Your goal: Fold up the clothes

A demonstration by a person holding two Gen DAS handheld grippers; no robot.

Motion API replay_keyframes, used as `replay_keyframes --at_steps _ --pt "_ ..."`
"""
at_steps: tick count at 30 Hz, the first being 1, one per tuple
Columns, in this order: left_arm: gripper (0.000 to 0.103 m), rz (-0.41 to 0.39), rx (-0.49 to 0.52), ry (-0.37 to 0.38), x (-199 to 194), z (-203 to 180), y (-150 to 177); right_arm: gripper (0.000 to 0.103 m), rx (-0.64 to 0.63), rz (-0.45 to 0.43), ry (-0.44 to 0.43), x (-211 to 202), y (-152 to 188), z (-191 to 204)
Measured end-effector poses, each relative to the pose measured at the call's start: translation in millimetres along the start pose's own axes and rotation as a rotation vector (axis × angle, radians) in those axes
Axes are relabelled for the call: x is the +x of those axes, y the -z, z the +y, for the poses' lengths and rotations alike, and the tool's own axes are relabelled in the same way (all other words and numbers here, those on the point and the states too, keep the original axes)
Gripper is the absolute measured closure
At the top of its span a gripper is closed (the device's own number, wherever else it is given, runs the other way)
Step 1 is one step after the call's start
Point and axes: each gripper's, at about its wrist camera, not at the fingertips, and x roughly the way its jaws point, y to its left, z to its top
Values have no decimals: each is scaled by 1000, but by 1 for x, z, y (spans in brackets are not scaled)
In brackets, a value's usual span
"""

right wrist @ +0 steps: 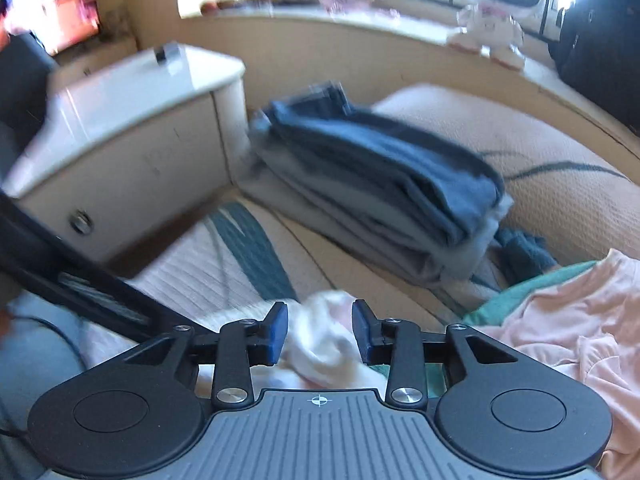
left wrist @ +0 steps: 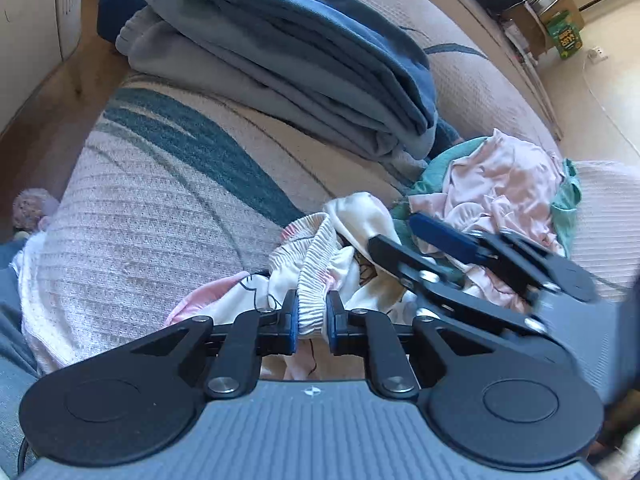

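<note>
— Where is the garment being worked on?

— On the bed (left wrist: 132,216), at its near edge: white shorts (left wrist: 320,268) with pink patches and a ribbed elastic waistband. The left gripper (left wrist: 311,322) has its jaws narrowed onto that waistband, which is bunched between the blue pads.

— And the other one?

— The right gripper (right wrist: 320,332) hangs just above the same white cloth (right wrist: 320,344), jaws spread fairly wide, nothing pinched between them. From the left wrist view it comes in from the right, its fingers over the shorts.

— What else lies on the bed?

— A folded stack (left wrist: 288,60) of grey and dark blue fleece pieces further back, and beside the shorts a crumpled heap — a pale pink garment (left wrist: 504,176) on top of a green one (left wrist: 564,204). The bed cover is a cream waffle weave with teal stripes.

— Any writing to read?

— A green carton (left wrist: 566,38) on the floor by the far wall carries yellow lettering, too small and blurred to make out. The right wrist view is smeared; a white bedside cabinet (right wrist: 132,152) and a plush toy (right wrist: 490,30) on the window sill show no legible labels.
</note>
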Motion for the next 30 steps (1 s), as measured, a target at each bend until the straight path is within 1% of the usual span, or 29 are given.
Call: replay_keyframes --at_steps 2,4,5,6,8,9,10,11,15,17,19,22,23,24,25,27,28,30 --pt "90 7 9 -4 0 0 0 69 16 36 -15 10 5 -3" --pt "90 15 21 -19 2 -2 0 81 12 37 -27 9 10 -3" --pt "90 17 29 -29 2 -2 1 91 14 35 -28 8 12 -3" --pt "90 14 39 -45 1 -3 1 95 22 19 -34 2 12 -5" --pt "90 -17 76 -103 -6 -5 0 97 45 -31 -44 -14 10 -9" --pt "90 -32 88 -128 -10 -5 -1 98 52 -66 -35 -25 8 -11" --pt "90 -40 92 -136 -13 -5 -2 98 57 -104 -14 -37 5 -13" --pt "90 -46 94 -138 -18 -4 -3 98 65 -141 11 -51 3 -16" --pt "90 -96 138 -99 -40 -15 -2 99 104 -264 90 -100 0 -27" --pt "90 -120 164 -81 -50 -22 0 99 104 -307 127 -123 1 -31" --pt "90 -130 193 -94 -56 -28 5 99 107 -337 164 -142 2 -34" --pt "90 -131 215 -163 -62 -24 8 99 97 -385 218 -170 1 -37" --pt "90 -131 216 -185 -64 -20 9 99 89 -393 218 -171 -3 -37" --pt "90 -129 207 -206 -66 -14 11 100 78 -397 210 -169 -9 -36" --pt "90 -130 194 -245 -68 -6 13 101 68 -401 202 -167 -14 -35" --pt "90 -151 168 -354 -75 10 19 103 47 -409 187 -162 -25 -34" --pt "90 -160 147 -385 -79 18 22 103 37 -413 179 -160 -30 -33" --pt "90 -157 94 -395 -86 36 26 103 16 -421 163 -156 -41 -31"
